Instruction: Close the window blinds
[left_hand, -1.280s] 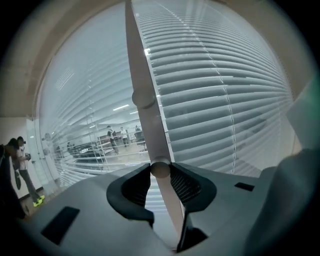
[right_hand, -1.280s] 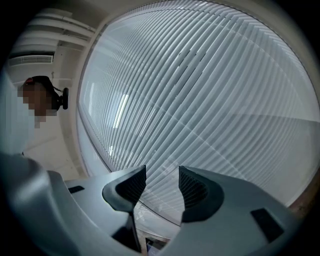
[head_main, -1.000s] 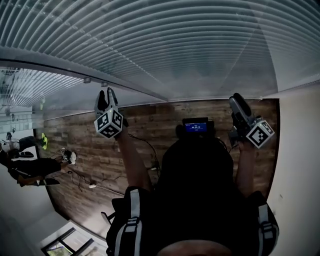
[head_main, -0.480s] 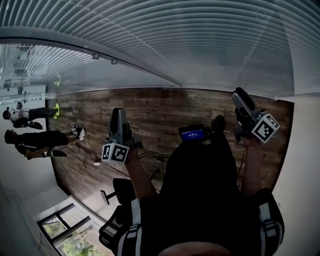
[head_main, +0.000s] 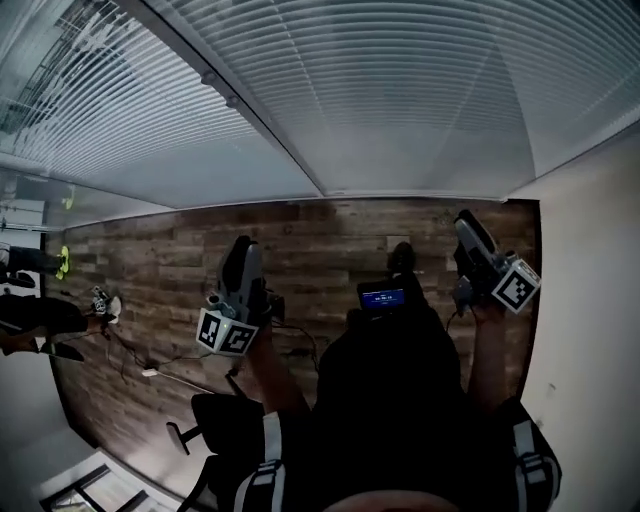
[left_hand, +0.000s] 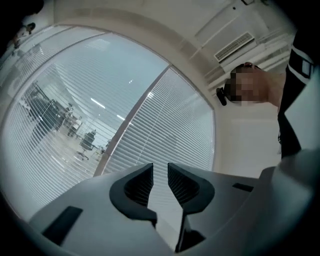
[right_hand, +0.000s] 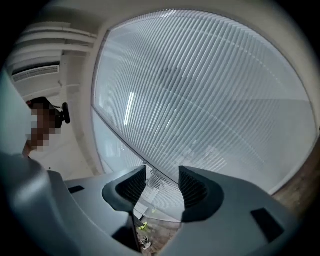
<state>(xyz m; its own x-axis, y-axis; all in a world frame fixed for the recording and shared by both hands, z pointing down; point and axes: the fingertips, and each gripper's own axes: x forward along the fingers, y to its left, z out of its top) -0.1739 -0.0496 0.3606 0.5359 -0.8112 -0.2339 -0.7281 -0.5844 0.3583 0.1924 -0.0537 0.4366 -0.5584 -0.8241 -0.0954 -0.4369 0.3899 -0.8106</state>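
Window blinds (head_main: 400, 90) hang down over the glass. The left gripper (head_main: 243, 250) has drawn back from the blinds' lower edge, and its jaws have just narrowed to a slim, empty gap. The right gripper (head_main: 468, 222), below the blinds, has its jaws moderately apart and empty. The release suggests the closing action is finished or paused.

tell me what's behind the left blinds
Through the left blinds an office shows: a chair and ceiling lights, partly covered by the slats. The right blinds hide whatever lies behind them.
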